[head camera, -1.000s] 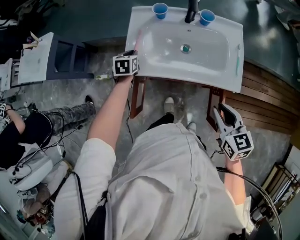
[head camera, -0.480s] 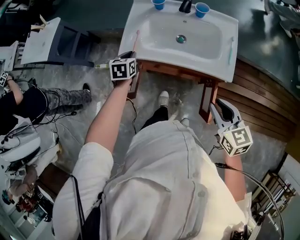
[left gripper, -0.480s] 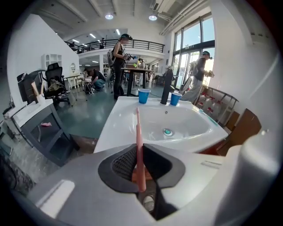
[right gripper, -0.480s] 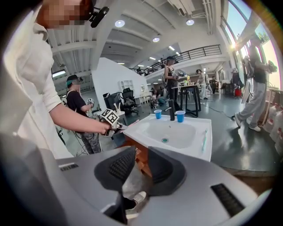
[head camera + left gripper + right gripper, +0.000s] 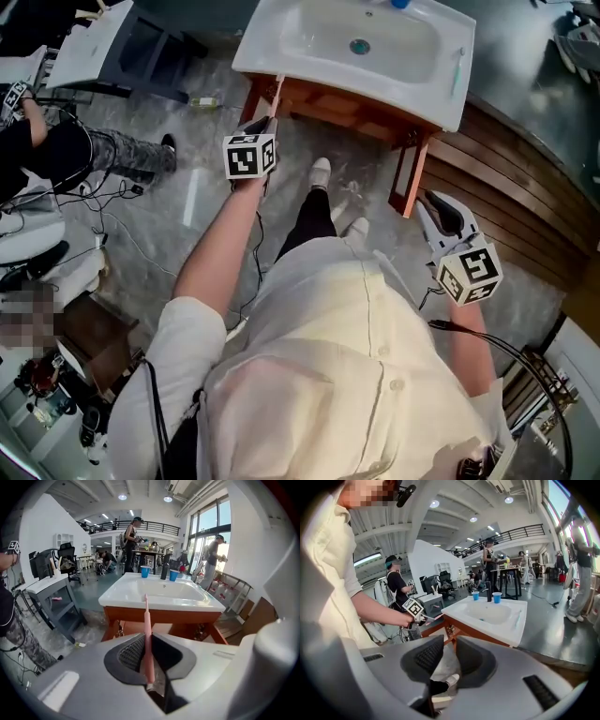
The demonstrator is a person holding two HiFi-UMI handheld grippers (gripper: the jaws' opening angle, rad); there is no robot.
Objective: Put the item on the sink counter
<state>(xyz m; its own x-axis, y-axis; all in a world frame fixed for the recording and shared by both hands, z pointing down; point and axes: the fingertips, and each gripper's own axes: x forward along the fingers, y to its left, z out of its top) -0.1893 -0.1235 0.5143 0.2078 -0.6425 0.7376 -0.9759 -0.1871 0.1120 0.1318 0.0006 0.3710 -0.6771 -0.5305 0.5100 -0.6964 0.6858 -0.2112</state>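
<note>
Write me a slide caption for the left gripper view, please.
Left tongs grip a pink toothbrush, pointed toward the white sink counter ahead.

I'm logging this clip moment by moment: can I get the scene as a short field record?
left gripper: jaws shut on pink toothbrush
right gripper: jaws apart, nothing between them
sink counter: white, on wooden stand
on counter: two blue cups beside tap, green toothbrush on right rim
task: pink toothbrush not yet on counter
</note>
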